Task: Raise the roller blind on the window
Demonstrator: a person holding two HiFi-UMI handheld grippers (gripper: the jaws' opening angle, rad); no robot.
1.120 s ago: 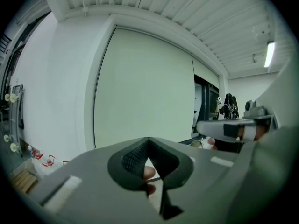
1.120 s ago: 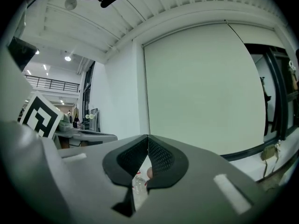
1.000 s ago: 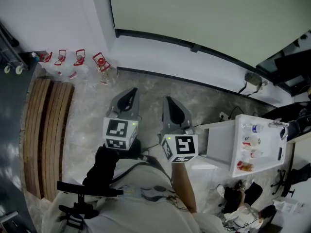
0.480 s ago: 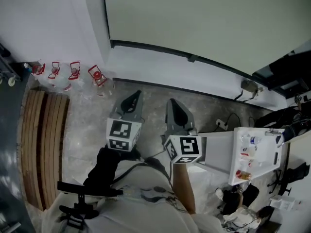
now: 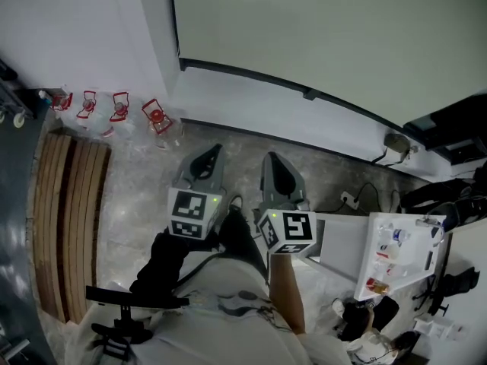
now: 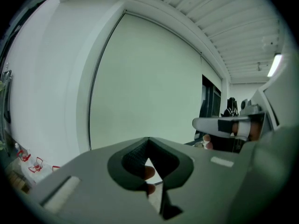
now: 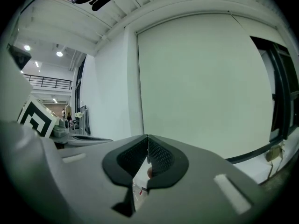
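The roller blind fills the upper right of the frame, its dark bottom bar just above the white wall. At centre, the left gripper and right gripper sit side by side over the stone floor, fingers together. Red-capped bottles line the upper left. A white desk stands at lower right.
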